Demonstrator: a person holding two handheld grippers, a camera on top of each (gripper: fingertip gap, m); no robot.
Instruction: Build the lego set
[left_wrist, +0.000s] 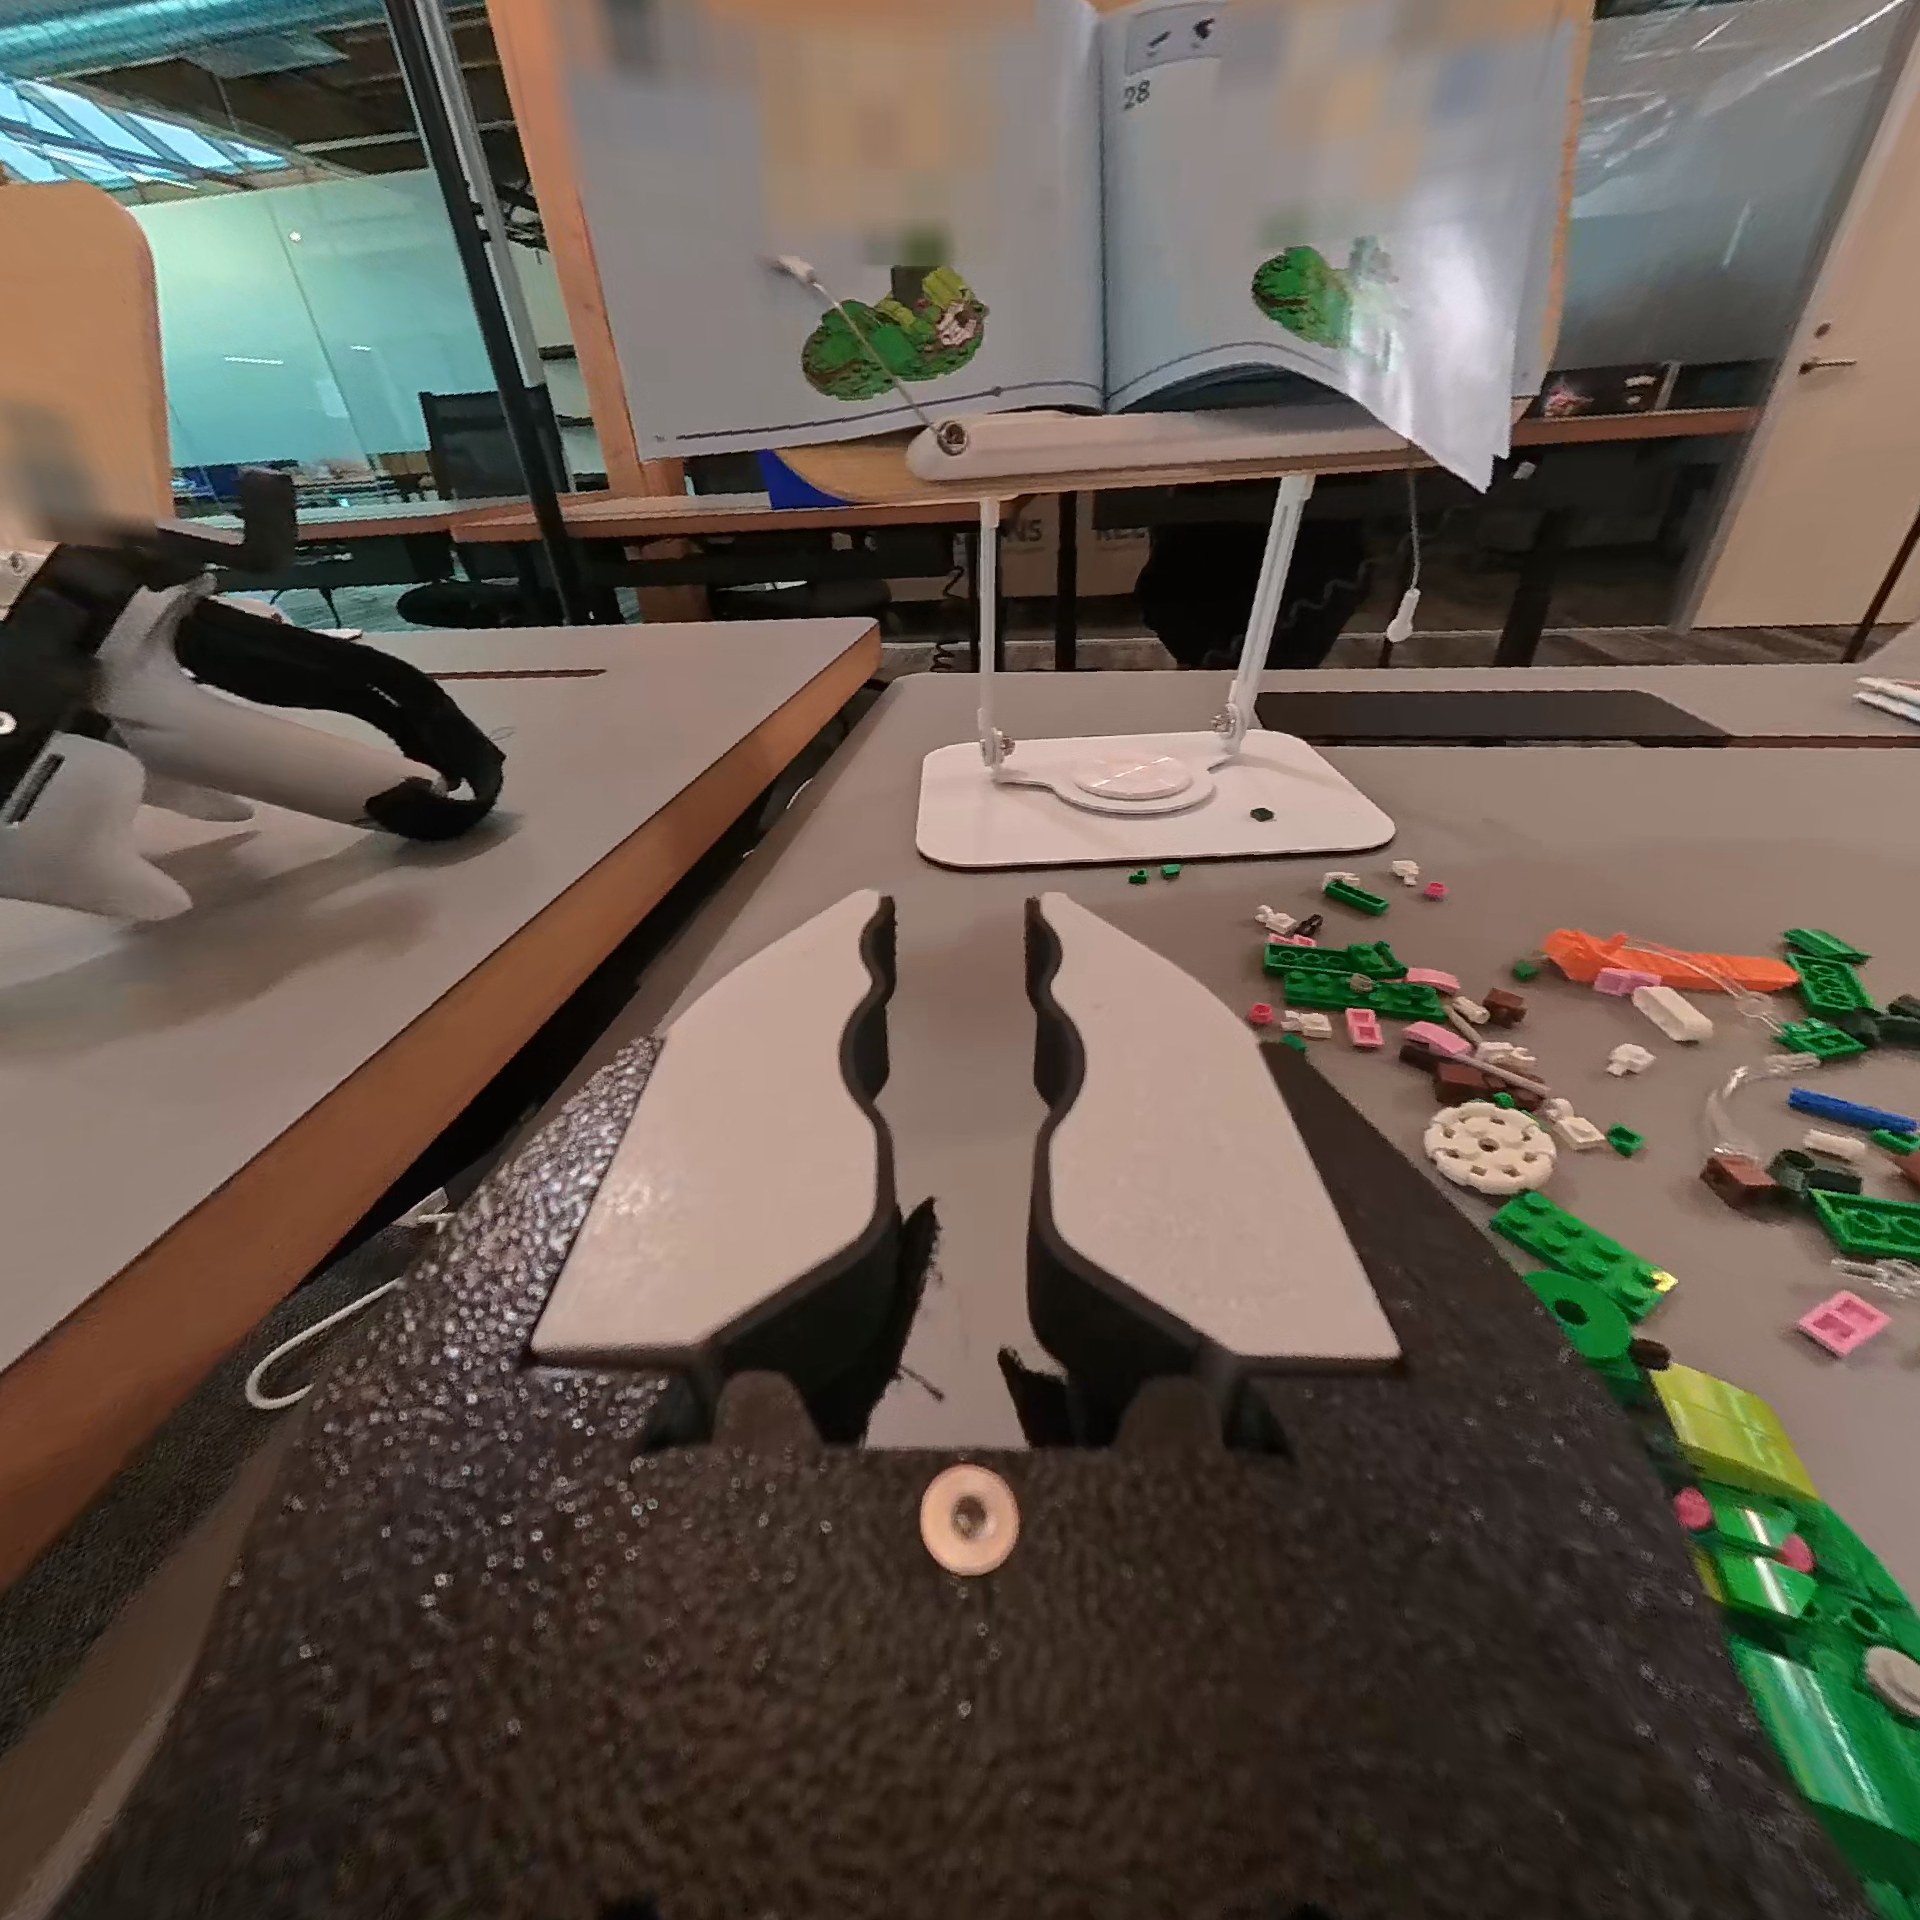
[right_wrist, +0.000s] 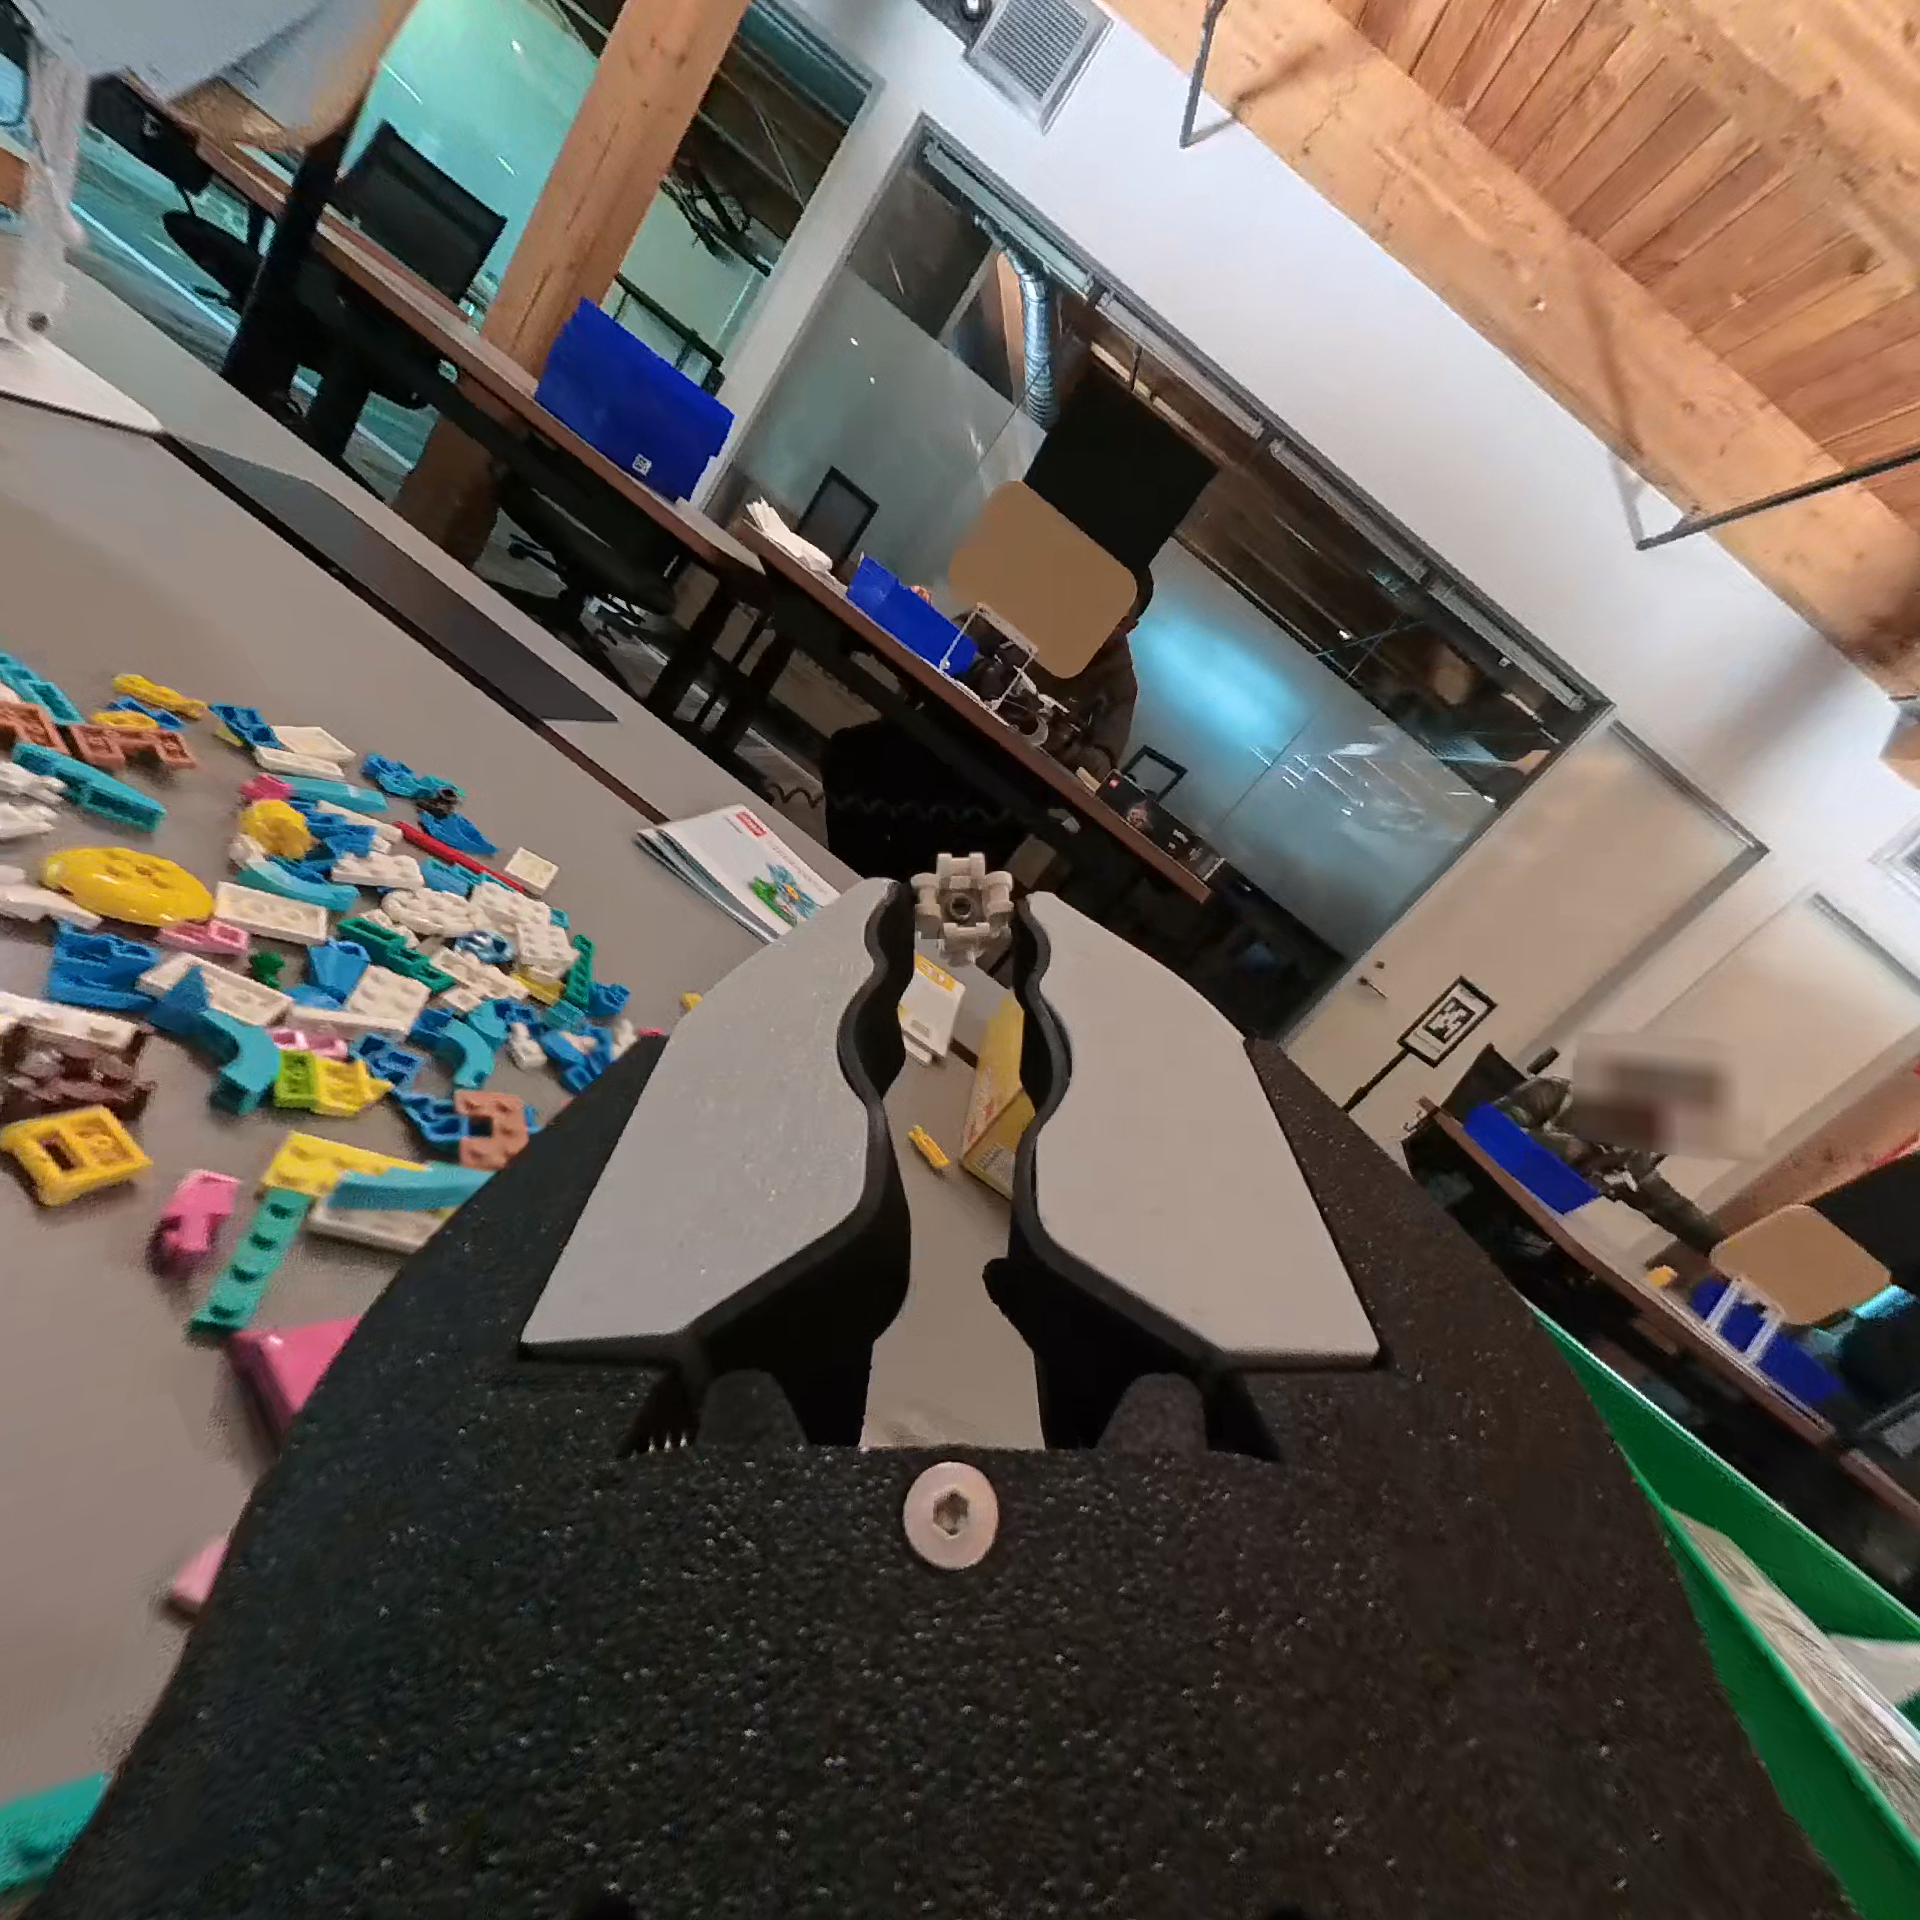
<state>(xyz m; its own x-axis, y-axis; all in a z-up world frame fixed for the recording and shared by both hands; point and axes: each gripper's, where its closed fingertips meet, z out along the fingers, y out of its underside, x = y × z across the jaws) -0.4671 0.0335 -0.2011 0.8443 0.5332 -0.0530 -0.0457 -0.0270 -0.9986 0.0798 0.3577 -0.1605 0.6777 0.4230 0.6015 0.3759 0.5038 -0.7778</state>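
**Small grey piece pinched at the tips, left side waiting empty**

Closest in, right gripper (right_wrist: 961, 914), fingers drawn nearly together and clamped at the very tips on a small pale-grey gear-like lego piece (right_wrist: 962, 902), held up well clear of the table (right_wrist: 343, 582). Down to its left, a scatter of blue, white, yellow and pink bricks (right_wrist: 301, 966); farther back, a folded booklet (right_wrist: 743, 862) near the table edge.

Over on the left wrist view: left gripper (left_wrist: 958, 914) with fingers parted by a clear gap, nothing between them, hanging low over the grey surface. Just beyond, the white stand (left_wrist: 1153, 800) carrying the open instruction book (left_wrist: 1101, 208). To the right, loose green, brown, pink and white parts (left_wrist: 1475, 1029), among them a white round plate (left_wrist: 1489, 1143); at the lower right edge, the green part-built model (left_wrist: 1808, 1621), only partly in frame.

Risks from here, as a judgement: a tip-only hold on a toothed piece, so any twist or bump could pop it loose into the pile. Pressing it on without the left side steadying the model could skid the build or seat the piece crooked.
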